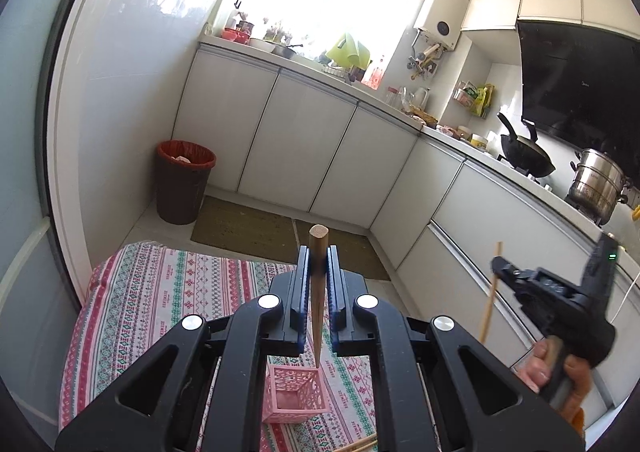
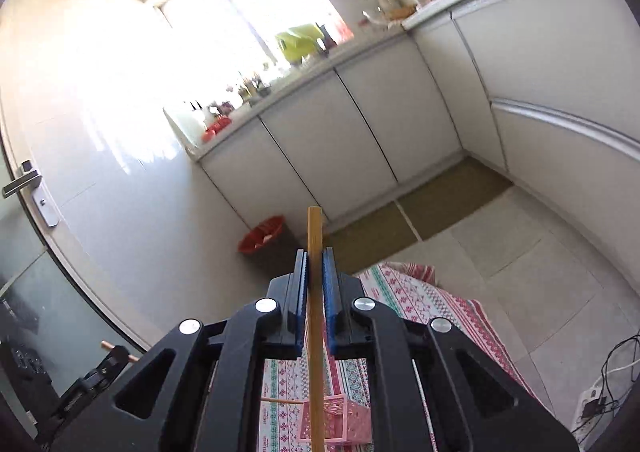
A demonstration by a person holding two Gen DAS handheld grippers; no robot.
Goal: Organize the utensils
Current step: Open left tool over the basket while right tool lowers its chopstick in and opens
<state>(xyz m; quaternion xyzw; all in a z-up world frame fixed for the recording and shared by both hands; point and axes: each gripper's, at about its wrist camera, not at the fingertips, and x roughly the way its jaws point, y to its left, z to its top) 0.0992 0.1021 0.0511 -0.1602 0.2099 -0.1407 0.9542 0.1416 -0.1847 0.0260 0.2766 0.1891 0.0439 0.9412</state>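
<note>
While each chopstick is clamped upright between closed fingers, the left gripper [image 1: 318, 264] holds its chopstick [image 1: 318, 284] tip-down right over the pink basket [image 1: 294, 396], so it should sink straight before the fingers part. The right gripper [image 2: 315, 272] grips a paler chopstick [image 2: 315, 292], also above the basket [image 2: 340, 422], and had best wait its turn. More chopsticks [image 1: 360, 444] lie beside the basket on the patterned cloth [image 1: 160, 292] covering the bench; beyond it are white cabinets [image 1: 300, 144], a bin [image 1: 184, 180] and a wok [image 1: 524, 156].
</note>
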